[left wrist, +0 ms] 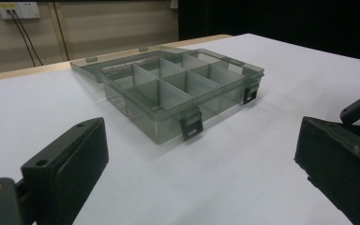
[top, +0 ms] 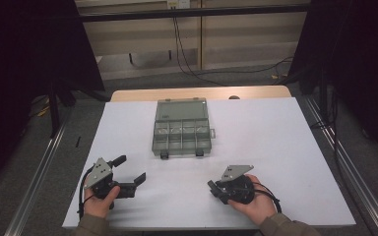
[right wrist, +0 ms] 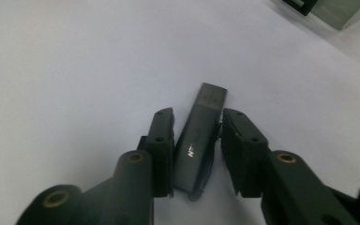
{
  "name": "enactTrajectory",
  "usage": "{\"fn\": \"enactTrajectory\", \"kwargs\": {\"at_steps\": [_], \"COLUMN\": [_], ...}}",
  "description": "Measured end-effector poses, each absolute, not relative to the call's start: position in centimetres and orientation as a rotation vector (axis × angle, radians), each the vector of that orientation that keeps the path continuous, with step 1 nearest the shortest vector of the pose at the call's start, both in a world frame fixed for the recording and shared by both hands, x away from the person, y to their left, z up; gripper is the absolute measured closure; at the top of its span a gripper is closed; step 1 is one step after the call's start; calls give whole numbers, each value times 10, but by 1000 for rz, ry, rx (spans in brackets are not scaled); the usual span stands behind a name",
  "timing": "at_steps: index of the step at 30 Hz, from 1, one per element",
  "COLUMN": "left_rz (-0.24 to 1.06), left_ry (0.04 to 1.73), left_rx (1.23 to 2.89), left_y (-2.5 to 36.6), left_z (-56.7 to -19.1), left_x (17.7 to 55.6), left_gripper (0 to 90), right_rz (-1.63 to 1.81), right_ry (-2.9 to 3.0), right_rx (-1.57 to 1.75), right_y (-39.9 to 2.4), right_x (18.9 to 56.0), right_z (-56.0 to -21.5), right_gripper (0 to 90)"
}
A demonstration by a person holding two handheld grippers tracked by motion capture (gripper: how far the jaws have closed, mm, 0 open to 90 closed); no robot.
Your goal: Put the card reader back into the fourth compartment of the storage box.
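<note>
USB stick (right wrist: 198, 140) on white table (top: 275, 142): right tongs (right wrist: 197, 136) narrowed around it, left tongs (left wrist: 192, 173) wide.

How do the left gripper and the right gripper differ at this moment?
The left gripper has its jaws spread wide with nothing between them; the right gripper has its jaws drawn close around a dark USB stick lying on the white table. The left one looks toward the open compartment box; the right one looks down at the table. Each is held in a hand.
</note>
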State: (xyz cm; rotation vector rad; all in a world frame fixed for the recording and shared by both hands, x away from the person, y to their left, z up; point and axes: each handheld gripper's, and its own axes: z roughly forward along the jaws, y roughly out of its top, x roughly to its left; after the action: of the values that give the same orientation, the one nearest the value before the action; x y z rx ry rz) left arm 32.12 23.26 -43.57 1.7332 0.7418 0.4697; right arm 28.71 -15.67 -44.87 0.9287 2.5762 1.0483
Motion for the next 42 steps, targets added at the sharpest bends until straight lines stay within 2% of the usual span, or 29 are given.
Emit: {"fn": "enactTrajectory", "kwargs": {"at_steps": [6, 11, 16, 21, 33, 42], "left_rz": [469, 473, 470, 479, 470, 474], "left_ry": [739, 741, 742, 753, 743, 753], "left_rx": [1735, 1734, 1735, 1720, 1726, 1711], "left_y": [233, 234, 233, 235, 233, 236], "left_z": [-436, -436, -436, -435, -437, -436], "left_x": [321, 321, 321, 321, 321, 320], "left_gripper": [32, 32, 32, 33, 32, 33], "right_rz": [1033, 1022, 1027, 989, 1060, 1136], "right_ry": [2595, 2590, 2597, 2610, 2639, 2587], "right_rx": [925, 925, 934, 915, 1005, 1045], "right_y": [-154, -156, -158, -153, -159, -168], "right_x": [288, 287, 288, 287, 298, 310], "right_z": [-447, -447, -447, -446, -444, -424], "right_gripper": [729, 653, 672, 733, 736, 736]}}
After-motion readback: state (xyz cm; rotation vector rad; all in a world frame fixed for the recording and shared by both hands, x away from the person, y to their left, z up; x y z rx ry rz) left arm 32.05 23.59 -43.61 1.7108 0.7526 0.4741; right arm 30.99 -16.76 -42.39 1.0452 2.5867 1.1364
